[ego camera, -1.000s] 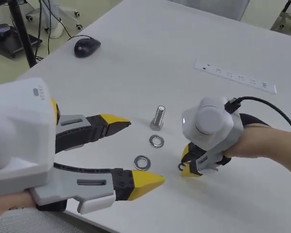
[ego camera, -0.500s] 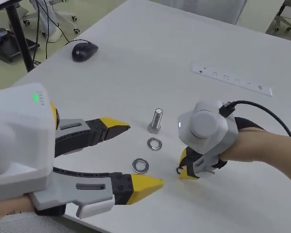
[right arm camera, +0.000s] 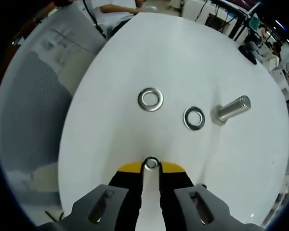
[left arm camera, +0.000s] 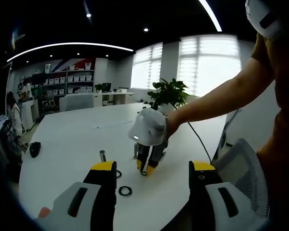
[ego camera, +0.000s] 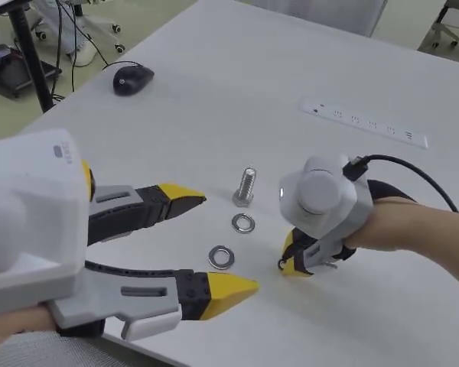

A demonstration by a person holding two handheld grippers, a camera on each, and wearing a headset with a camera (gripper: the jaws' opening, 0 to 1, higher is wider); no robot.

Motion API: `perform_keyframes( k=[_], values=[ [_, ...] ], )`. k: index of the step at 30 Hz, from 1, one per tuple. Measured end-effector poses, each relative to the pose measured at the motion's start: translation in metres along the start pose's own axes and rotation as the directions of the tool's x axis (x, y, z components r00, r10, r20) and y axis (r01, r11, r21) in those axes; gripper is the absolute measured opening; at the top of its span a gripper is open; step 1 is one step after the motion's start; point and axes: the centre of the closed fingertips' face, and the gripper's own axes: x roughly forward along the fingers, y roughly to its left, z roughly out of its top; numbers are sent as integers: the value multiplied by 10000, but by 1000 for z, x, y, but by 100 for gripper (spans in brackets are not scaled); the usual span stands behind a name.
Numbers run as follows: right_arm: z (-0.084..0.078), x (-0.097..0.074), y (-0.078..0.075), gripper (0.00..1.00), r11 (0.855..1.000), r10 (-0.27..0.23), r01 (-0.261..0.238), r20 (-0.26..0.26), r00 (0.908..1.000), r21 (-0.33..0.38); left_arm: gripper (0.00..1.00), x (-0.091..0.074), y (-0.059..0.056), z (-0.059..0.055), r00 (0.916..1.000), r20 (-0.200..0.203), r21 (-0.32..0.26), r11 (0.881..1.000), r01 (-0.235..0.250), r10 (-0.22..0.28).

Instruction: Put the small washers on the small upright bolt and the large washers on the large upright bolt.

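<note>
Pinches a small silver metal washer (right arm camera: 151, 164) between the almost closed yellow-tipped jaws of the right gripper (ego camera: 291, 264), low on the white counter (ego camera: 291, 92) toward its near edge, beside a farther large steel washer (ego camera: 243, 222) and a nearer large steel washer (ego camera: 221, 257) lying flat before an upright silver bolt (ego camera: 245, 186); holds the jaws of the left gripper (ego camera: 229, 241) wide apart, empty.
</note>
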Motion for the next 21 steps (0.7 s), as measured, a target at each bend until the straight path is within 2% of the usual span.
perform_keyframes(
  k=[6, 10, 13, 16, 21],
  values=[
    [2, -18, -1, 12, 9999, -34, 31, 212, 9998, 121, 59, 0, 0, -3, 9999, -106, 8, 10000, 11, -11],
    [-9, -33, -2, 12, 9996, -110, 108, 110, 9999, 253, 59, 1, -1, -3, 9999, -153, 32, 10000, 53, -53],
    [-18, -46, -5, 12, 9992, -183, 183, 12, 9998, 361, 59, 3, -1, -1, 10000, -43, 37, 10000, 72, -72],
    [-32, -60, -16, 12, 9975, -523, 533, -232, 9984, 459, 59, 5, -2, -1, 9999, -42, 35, 9999, 120, -120],
    [-41, -74, -35, 12, 9926, -985, 1003, -301, 9947, 683, 59, 8, -5, -1, 9997, -15, 36, 9997, 229, -229]
  ],
)
